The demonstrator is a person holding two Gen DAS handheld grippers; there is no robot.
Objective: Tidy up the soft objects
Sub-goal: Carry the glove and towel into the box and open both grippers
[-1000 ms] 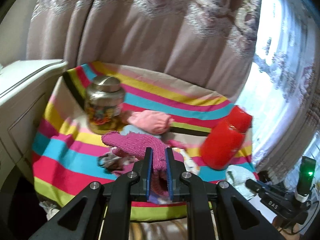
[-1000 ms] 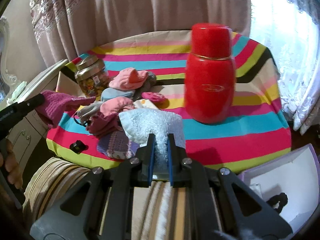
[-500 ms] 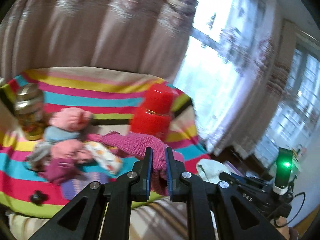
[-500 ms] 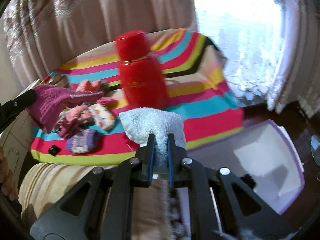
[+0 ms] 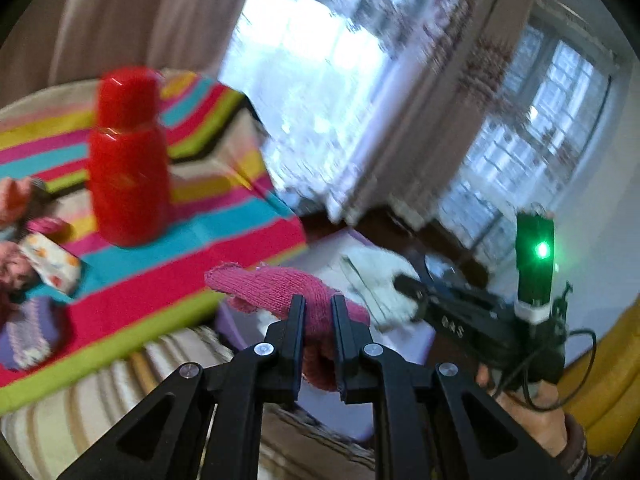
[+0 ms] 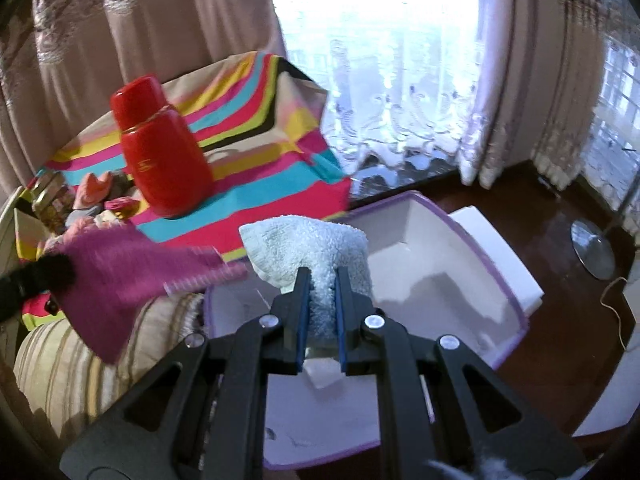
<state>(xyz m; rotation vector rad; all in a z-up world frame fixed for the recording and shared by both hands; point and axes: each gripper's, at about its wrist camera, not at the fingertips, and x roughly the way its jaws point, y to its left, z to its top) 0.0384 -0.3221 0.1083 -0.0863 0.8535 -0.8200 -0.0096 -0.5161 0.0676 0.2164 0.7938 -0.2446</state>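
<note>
My left gripper [image 5: 317,300] is shut on a magenta knitted glove [image 5: 276,286] and holds it in the air past the table's edge. The glove also shows blurred in the right wrist view [image 6: 132,276]. My right gripper [image 6: 319,276] is shut on a pale blue fluffy cloth [image 6: 308,250] and holds it above a white box with a purple rim [image 6: 456,240] on the floor. More soft items [image 6: 96,196] lie in a pile on the striped tablecloth [image 6: 256,204].
A red flask [image 6: 162,160] stands on the striped table. A jar [image 6: 50,196] stands at the table's far left. A striped cushion [image 6: 72,364] lies below the table's edge. Curtains and a bright window lie behind. A lamp base [image 6: 592,248] sits on the dark floor.
Both grippers have swung right, away from the table and toward the white box. The glove and the blue cloth moved with them, and the box now lies under the right gripper.
</note>
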